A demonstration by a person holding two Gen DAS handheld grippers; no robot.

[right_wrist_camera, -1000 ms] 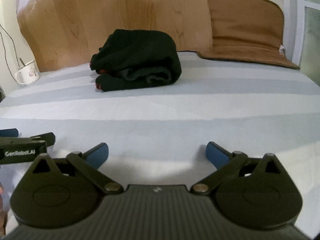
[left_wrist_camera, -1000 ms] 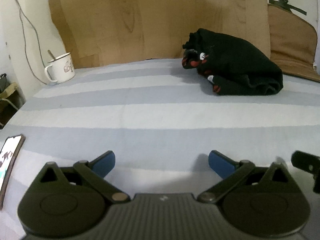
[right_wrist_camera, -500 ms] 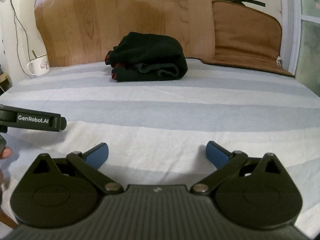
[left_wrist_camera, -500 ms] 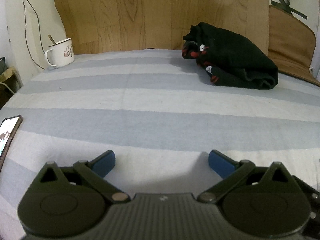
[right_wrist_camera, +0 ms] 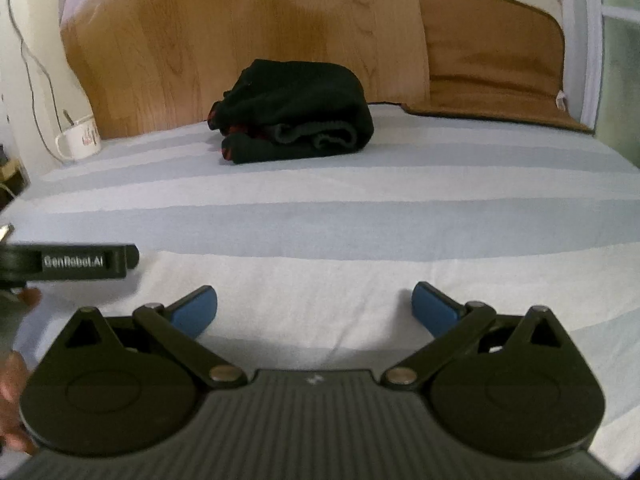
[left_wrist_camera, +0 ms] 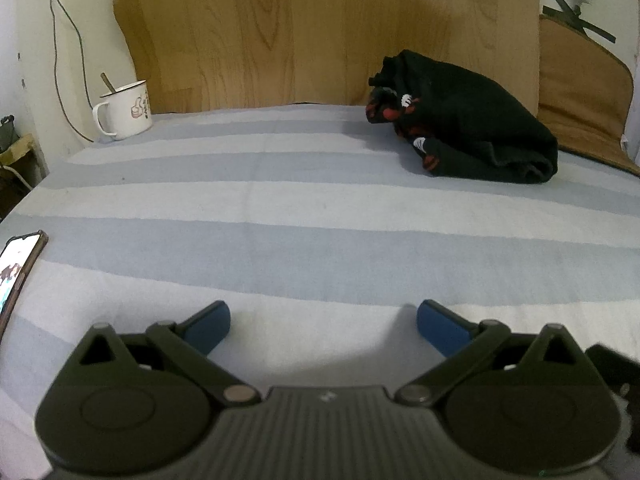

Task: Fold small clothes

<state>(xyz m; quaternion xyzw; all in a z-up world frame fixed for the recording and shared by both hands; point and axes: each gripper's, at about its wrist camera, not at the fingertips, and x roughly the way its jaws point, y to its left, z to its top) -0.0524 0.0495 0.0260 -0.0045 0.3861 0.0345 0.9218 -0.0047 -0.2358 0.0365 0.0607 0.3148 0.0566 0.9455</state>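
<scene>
striped blue-and-white bed sheet [left_wrist_camera: 320,200] lies bare in front of both claws, with the garment folded at the far side.

left wrist view: the left gripper [left_wrist_camera: 323,322] hangs low over the sheet, its blue pads spread wide and holding nothing; the black folded garment with red and white print [left_wrist_camera: 472,136] sits well apart, far right against the wooden headboard [left_wrist_camera: 304,32]. a white enamel mug with a spoon [left_wrist_camera: 127,110] stands at the far left corner and a phone [left_wrist_camera: 18,272] lies at the left edge, both to be kept clear of. right wrist view: the right gripper [right_wrist_camera: 314,312] is likewise wide and empty, the garment [right_wrist_camera: 296,120] straight ahead, the other tool just beside on the left. i judge the fold done; next calls for fetching another piece, with broad free sheet between.
</scene>
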